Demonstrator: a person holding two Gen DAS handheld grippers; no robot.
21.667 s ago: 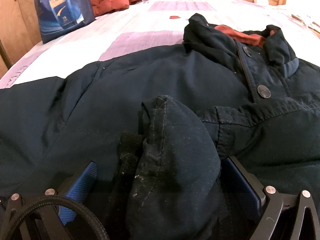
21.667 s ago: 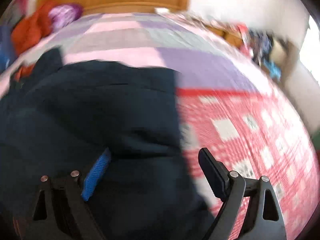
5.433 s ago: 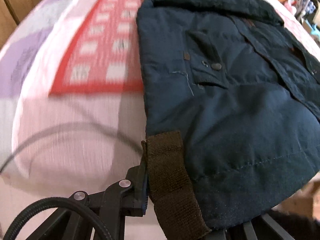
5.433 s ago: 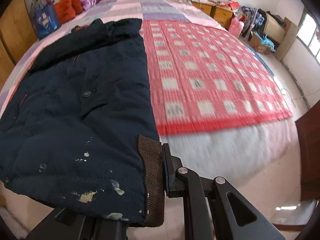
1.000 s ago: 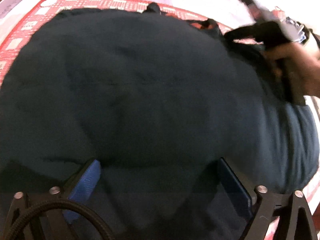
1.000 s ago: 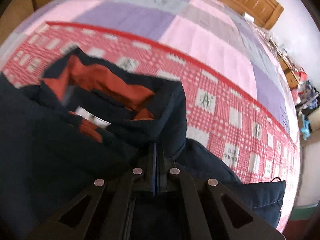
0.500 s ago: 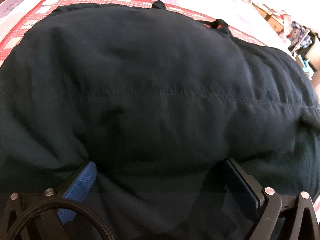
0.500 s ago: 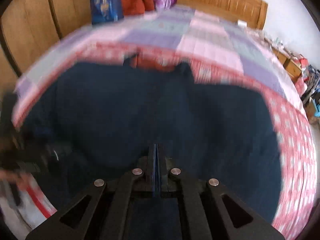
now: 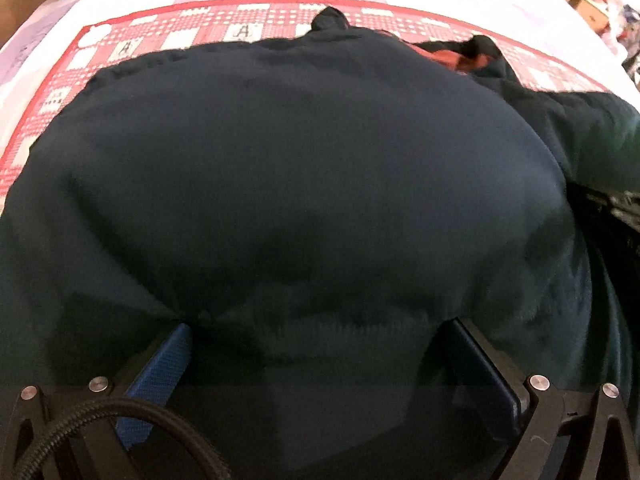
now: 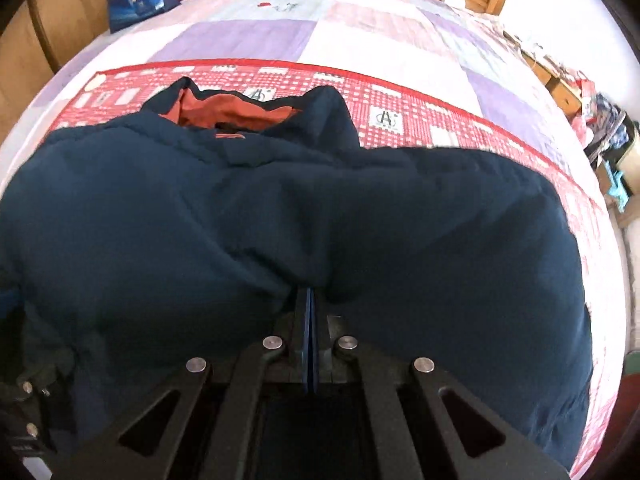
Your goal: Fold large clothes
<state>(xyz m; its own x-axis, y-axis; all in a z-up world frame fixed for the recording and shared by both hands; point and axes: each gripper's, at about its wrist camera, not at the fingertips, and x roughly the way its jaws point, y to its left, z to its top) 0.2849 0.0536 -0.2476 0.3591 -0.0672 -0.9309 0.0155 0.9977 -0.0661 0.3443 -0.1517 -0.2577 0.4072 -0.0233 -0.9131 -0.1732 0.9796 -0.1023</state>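
While the bulky dark navy padded jacket (image 10: pixel 280 232) w/ rust-orange collar lining (image 10: pixel 232 110) fills the lower & middle of both views, lying on the red-and-white checked mat (image 10: pixel 400 116) over the pastel patchwork bed (image 10: pixel 248 36), the right hand-held gripper (image 10: pixel 310 300) is pressed together at lower centre, fingers meeting at a fold; whether it pinches fabric, can't tell. Left hand-held gripper (image 9: pixel 320 332) is spread wide, jacket bulging btw its blue pads (image 9: pixel 160 368).
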